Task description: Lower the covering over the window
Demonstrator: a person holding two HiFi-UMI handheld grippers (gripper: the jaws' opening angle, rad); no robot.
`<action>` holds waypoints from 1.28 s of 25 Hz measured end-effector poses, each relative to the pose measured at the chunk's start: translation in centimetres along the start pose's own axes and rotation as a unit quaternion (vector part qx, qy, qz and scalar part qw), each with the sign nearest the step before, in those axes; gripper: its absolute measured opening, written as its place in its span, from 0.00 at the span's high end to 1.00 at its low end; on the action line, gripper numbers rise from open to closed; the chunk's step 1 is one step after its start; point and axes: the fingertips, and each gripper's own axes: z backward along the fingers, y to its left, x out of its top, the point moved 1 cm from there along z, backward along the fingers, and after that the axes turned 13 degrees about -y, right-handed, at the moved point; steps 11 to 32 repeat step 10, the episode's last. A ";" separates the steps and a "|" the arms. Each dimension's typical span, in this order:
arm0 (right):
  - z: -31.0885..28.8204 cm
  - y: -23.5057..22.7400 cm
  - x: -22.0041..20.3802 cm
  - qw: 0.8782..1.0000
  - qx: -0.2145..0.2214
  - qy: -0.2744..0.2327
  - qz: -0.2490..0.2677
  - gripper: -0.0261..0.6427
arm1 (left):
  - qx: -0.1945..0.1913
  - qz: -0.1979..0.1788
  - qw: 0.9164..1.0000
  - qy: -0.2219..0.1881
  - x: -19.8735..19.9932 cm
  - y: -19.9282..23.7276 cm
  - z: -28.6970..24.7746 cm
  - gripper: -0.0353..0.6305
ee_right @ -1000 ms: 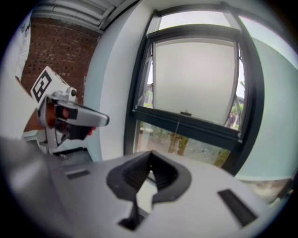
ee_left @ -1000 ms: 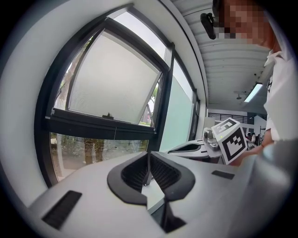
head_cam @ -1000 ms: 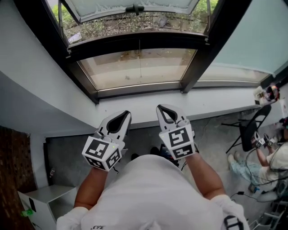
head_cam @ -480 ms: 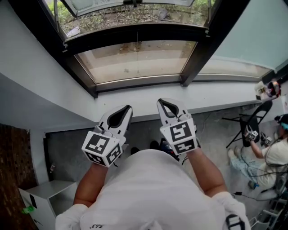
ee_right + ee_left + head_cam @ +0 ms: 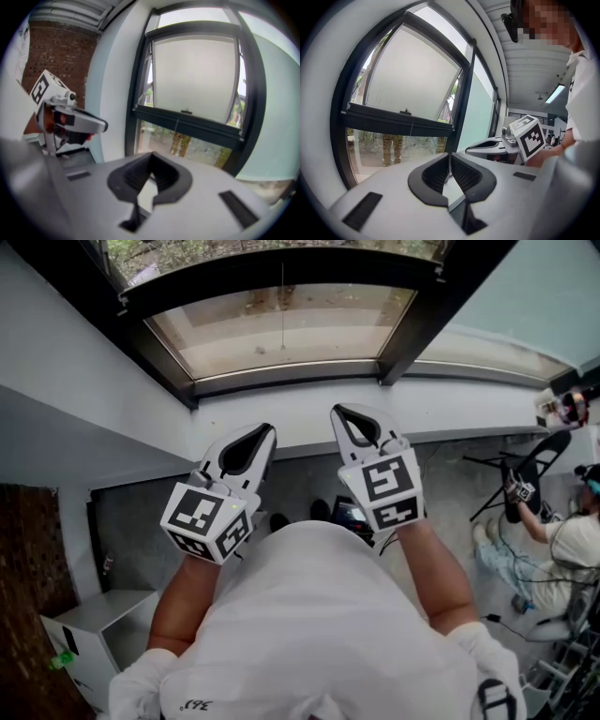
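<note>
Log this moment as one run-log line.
left tongs: shut, empty | right tongs: shut, empty | pose: side by side, pointed at window | contact: none | covering: untouched

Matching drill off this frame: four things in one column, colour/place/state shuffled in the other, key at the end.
Things:
1. window frame
2. brick wall
3. cabinet
4. right gripper

Descriptions:
a. shut, nothing between the fingers
b. black
c. white, on the floor at lower left
d. reddish-brown, far left edge

Pairs: 1-b, 2-d, 3-c, 4-a
</note>
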 end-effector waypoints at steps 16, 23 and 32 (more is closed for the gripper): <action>-1.2 -0.6 1.0 1.000 -0.002 -0.018 0.013 0.93 | -0.002 -0.009 1.000 -0.011 0.6 0.8 -0.8 0.90; -1.2 -0.6 1.0 1.000 -0.002 -0.018 0.013 0.93 | -0.002 -0.009 1.000 -0.011 0.6 0.8 -0.8 0.90; -1.2 -0.6 1.0 1.000 -0.002 -0.018 0.013 0.93 | -0.002 -0.009 1.000 -0.011 0.6 0.8 -0.8 0.90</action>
